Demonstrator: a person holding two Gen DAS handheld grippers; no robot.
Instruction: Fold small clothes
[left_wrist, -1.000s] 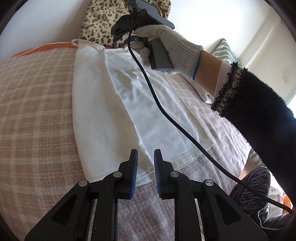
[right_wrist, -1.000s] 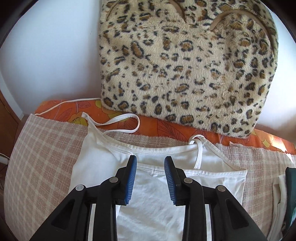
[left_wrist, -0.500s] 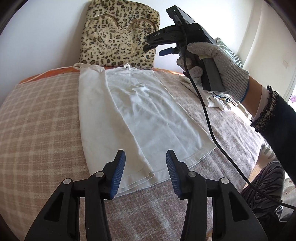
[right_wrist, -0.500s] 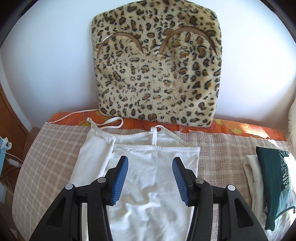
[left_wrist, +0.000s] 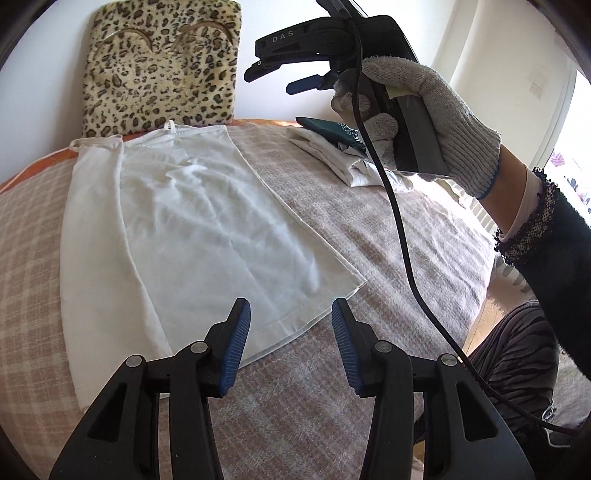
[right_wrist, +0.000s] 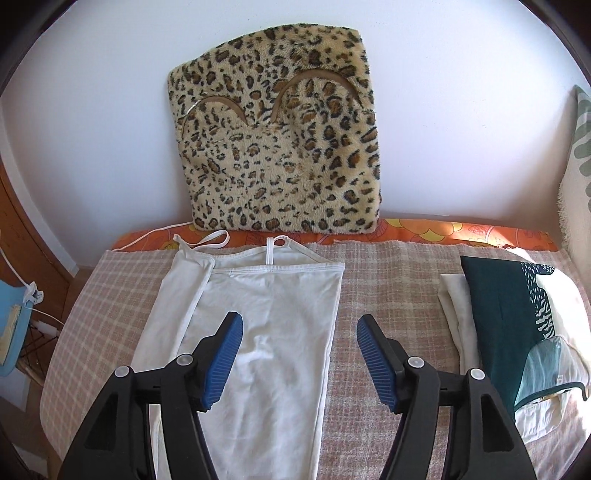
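A white strappy top (left_wrist: 192, 229) lies flat on the checked blanket, its right side folded over the middle; it also shows in the right wrist view (right_wrist: 266, 332). My left gripper (left_wrist: 290, 338) is open and empty, hovering just above the top's near hem. My right gripper (right_wrist: 299, 350) is open and empty, raised above the top's right part. In the left wrist view the right gripper (left_wrist: 284, 75) is held high in a gloved hand over the far right of the bed.
A leopard-print cushion (right_wrist: 280, 147) leans on the wall behind the top. A stack of folded clothes (right_wrist: 517, 325) lies at the right, seen also in the left wrist view (left_wrist: 332, 147). The checked blanket (right_wrist: 388, 280) covers the bed. A black cable (left_wrist: 399, 221) hangs from the right gripper.
Both grippers opened wider and pulled back and up from the top. The right gripper rose and moved right; the folded side lies released on the top.
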